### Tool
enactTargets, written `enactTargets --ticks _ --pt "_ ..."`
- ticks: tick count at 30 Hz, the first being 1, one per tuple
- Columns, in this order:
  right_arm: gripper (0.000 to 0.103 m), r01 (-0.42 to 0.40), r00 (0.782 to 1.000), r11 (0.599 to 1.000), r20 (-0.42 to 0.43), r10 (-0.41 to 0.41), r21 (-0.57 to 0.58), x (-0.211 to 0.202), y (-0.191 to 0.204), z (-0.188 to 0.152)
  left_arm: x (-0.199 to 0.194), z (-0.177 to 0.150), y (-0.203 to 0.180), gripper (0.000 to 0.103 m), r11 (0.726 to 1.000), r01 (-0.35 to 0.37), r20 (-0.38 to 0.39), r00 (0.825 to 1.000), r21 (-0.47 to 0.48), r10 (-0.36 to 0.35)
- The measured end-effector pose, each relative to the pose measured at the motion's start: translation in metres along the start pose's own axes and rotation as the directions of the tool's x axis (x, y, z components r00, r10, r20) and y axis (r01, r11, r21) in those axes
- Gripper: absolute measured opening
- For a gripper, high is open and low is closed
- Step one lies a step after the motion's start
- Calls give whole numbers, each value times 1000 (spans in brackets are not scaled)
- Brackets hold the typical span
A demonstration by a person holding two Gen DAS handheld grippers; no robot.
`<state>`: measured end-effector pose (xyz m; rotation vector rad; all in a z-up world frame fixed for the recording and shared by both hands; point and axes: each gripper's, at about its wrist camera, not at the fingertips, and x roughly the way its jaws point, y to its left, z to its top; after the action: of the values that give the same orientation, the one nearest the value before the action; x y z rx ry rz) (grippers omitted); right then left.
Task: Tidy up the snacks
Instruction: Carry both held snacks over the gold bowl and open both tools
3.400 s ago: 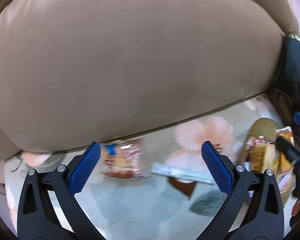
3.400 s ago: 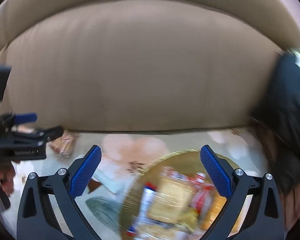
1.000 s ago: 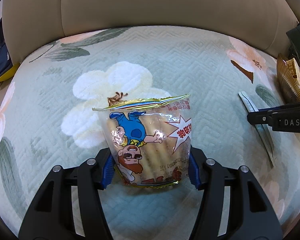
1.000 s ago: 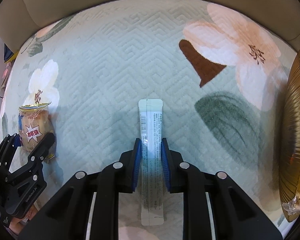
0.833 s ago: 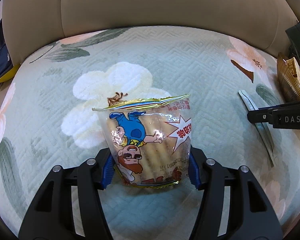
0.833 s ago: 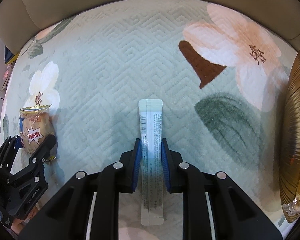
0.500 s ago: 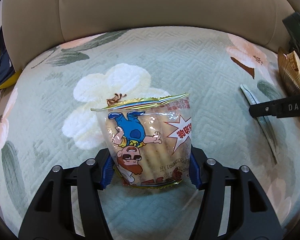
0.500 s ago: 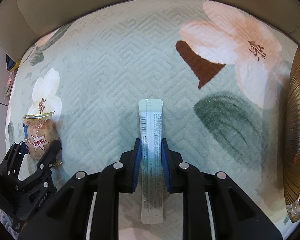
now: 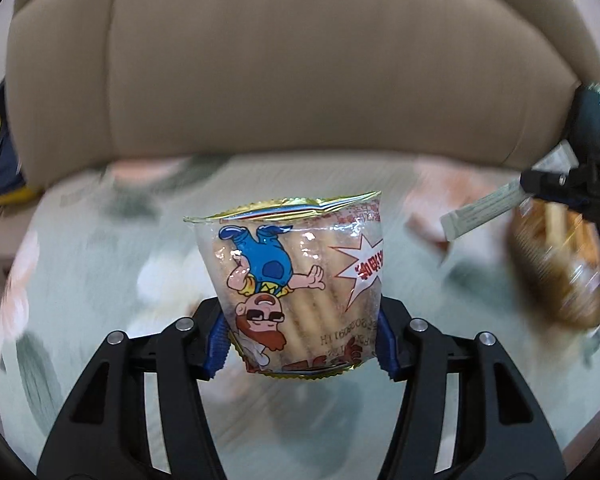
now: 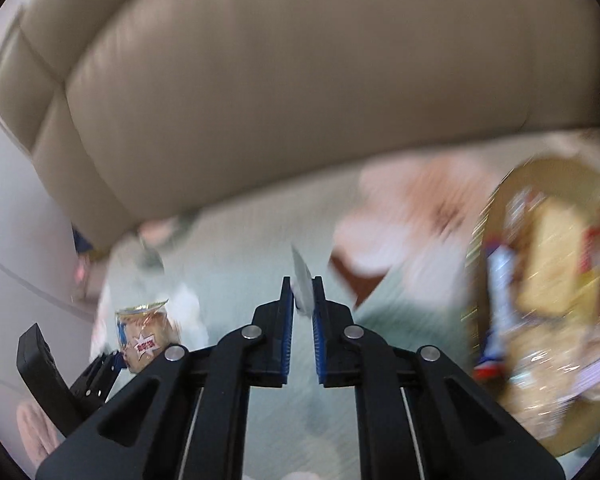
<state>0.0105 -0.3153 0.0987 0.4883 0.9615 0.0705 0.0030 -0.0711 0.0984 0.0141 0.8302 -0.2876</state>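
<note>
- Landmark: golden basket (image 10: 485, 216), sitting on the floral quilted cover (image 10: 236, 280) in front of the beige sofa back (image 10: 300, 80). Everything below is placed relative to it.
- Right gripper (image 10: 301, 300): fingers pressed together on a slim stick sachet (image 10: 303, 280), clamped near one end. The sachet's long axis runs forward along the fingers, and it is held clear of the cover. The basket lies to this gripper's right, near.
- Left gripper (image 9: 300, 334): fingers clamped on the lower sides of a cartoon-print biscuit packet (image 9: 296, 276), sealed gold edge pointing away from the camera. It is lifted off the cover, well left of the basket.
- The right gripper is plainly the nearer of the two to the basket; in the left wrist view the sachet (image 9: 480, 210) hangs just left of the basket rim (image 9: 540, 264).
- Basket contents: several wrapped snacks already inside, namely a yellowish packet, a white-and-blue wrapper and red-printed ones. Motion blur hides the detail.
- Judgement: both items are in transit to the basket. The sachet likely arrives first with a short sweep right; the packet has to cross farther.
</note>
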Motion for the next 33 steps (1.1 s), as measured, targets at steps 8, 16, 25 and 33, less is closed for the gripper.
enactTargets --ticks 8,16,25,33 --pt "8 -57 969 985 245 15 165 -89 -84 22 -30 79 -85 58 989 127 155 978 73 -137" --pt "8 -56 937 952 345 -53 301 -137 -159 13 -26 106 -168 58 962 210 150 960 175 -237" --pt "97 194 929 927 244 -279 321 -123 -165 11 37 104 -257 99 923 226 -91 974 312 -208" --pt "98 194 928 860 195 -317 471 -119 -204 -2 54 97 -236 100 937 248 -126 967 245 -222"
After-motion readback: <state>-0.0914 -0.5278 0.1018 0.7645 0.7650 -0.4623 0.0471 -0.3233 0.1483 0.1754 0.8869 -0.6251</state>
